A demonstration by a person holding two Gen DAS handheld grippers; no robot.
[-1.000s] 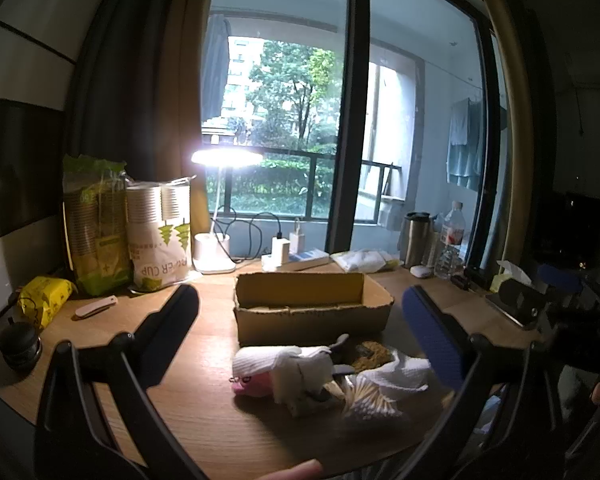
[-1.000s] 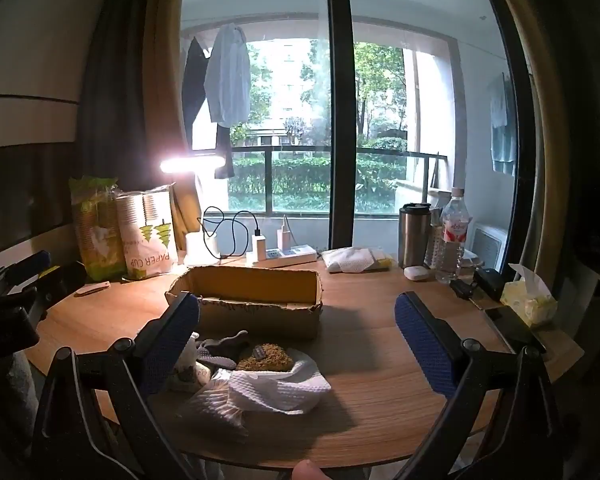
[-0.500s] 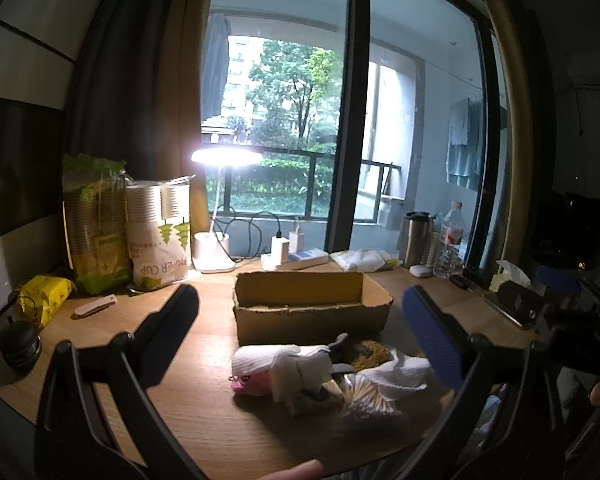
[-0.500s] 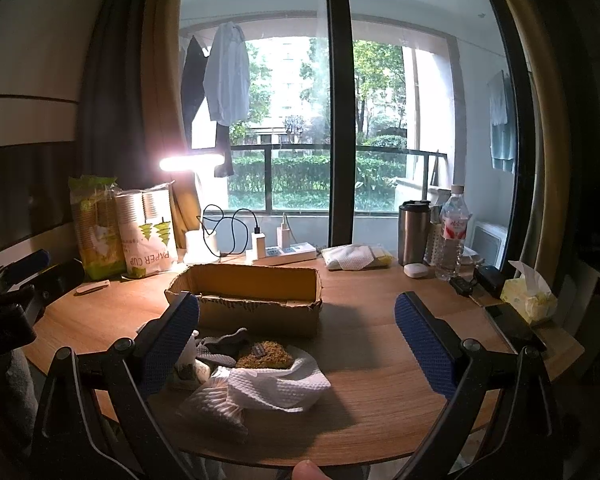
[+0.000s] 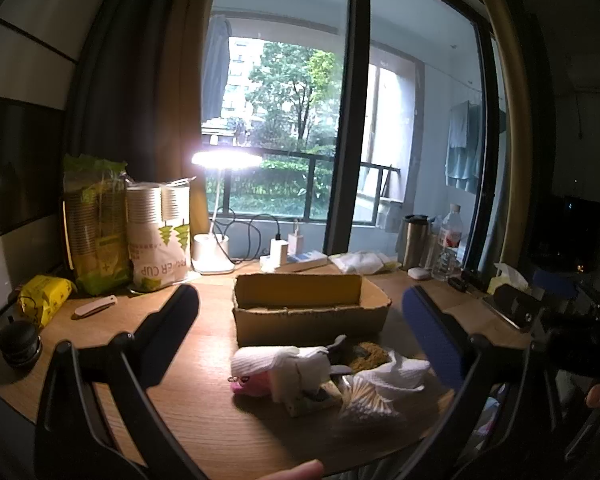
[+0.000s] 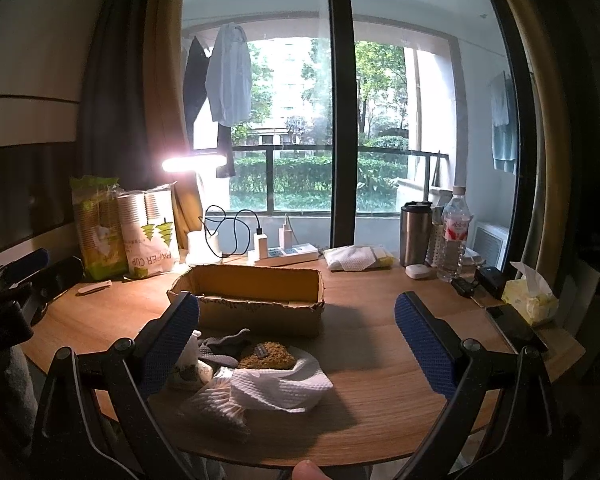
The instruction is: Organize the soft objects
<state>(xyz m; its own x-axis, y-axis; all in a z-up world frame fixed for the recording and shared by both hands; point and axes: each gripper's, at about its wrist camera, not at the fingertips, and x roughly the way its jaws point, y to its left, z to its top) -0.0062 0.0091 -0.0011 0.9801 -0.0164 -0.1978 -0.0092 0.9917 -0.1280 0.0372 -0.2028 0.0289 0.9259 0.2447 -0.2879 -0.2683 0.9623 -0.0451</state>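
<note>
Partly hidden behind the right tool's (image 6: 296, 340) left finger, the soft objects (image 6: 256, 376) lay heaped on the near desk (image 6: 380, 344), their shapes hard to separate. Both tools, left (image 5: 300, 332) included, hung wide open and empty. Just beyond stood a cardboard box (image 6: 248, 300).

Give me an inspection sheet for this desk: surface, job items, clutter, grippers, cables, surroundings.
Surface: wooden table, lit by a desk lamp.
Job's things: pile of soft objects at the near edge, topped by a white cloth; open cardboard box right behind it; its inside is mostly hidden.
Clutter: paper cup packs, steel tumbler, water bottle, tissue pack, phone, yellow pouch.
Grippers: left gripper and right gripper both open, above the table, holding nothing.
Cables: black charger cable looping to a power strip.
Surroundings: glass balcony door, clothes hanging outside, dark curtain.
</note>
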